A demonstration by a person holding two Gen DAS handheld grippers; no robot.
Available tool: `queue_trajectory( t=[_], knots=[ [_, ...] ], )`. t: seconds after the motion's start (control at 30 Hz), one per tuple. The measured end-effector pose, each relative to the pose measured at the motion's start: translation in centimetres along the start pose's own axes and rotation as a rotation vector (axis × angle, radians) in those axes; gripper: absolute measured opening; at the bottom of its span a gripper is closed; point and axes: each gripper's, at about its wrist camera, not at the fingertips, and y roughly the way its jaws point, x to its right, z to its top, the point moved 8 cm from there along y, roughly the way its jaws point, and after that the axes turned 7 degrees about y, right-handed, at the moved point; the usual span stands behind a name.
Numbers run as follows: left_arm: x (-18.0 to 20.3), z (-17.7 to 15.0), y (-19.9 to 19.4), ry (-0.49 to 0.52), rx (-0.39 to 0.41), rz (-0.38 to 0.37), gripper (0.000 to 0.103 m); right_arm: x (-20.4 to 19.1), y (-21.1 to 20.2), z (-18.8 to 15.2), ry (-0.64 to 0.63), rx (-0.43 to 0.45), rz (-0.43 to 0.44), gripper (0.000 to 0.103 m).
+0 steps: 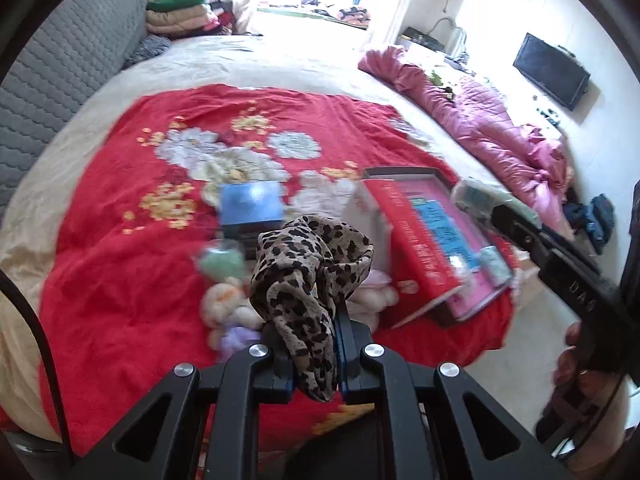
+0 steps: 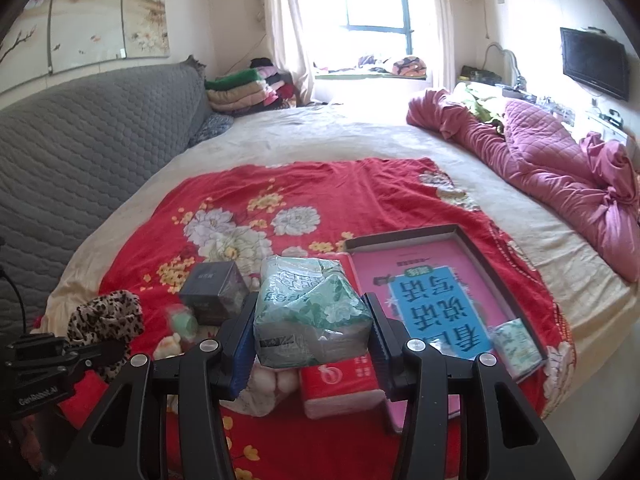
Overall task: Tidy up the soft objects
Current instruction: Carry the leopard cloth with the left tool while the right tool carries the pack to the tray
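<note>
Step in hand, judged: both soft items lifted clear of red floral blanket (image 2: 360,184), carry to open tray (image 2: 460,236) pending. Advice: keep grips firm, avoid snagging red box (image 1: 416,248), lower gently.

Left gripper (image 1: 316,344) pinched tight on leopard-print cloth (image 1: 308,264), tilted steeply downward over plush toys (image 1: 228,304).

Right gripper (image 2: 312,312) half-spread, pads pressing green tissue pack (image 2: 308,304), angled down toward tray.

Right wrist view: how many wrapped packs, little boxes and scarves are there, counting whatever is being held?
Wrapped packs: 3 (large green pack, red pack, small green pack)
Dark box: 1
Leopard-print scarf: 1
Total: 5
</note>
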Motion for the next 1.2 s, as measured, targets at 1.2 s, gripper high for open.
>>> queue_trajectory(
  t=[1.2],
  knots=[
    [18.8, 5.5, 11.7, 0.371, -0.113, -0.033, 0.015, 18.6, -2.8, -1.9, 0.304, 0.102, -0.209, 0.050]
  ],
)
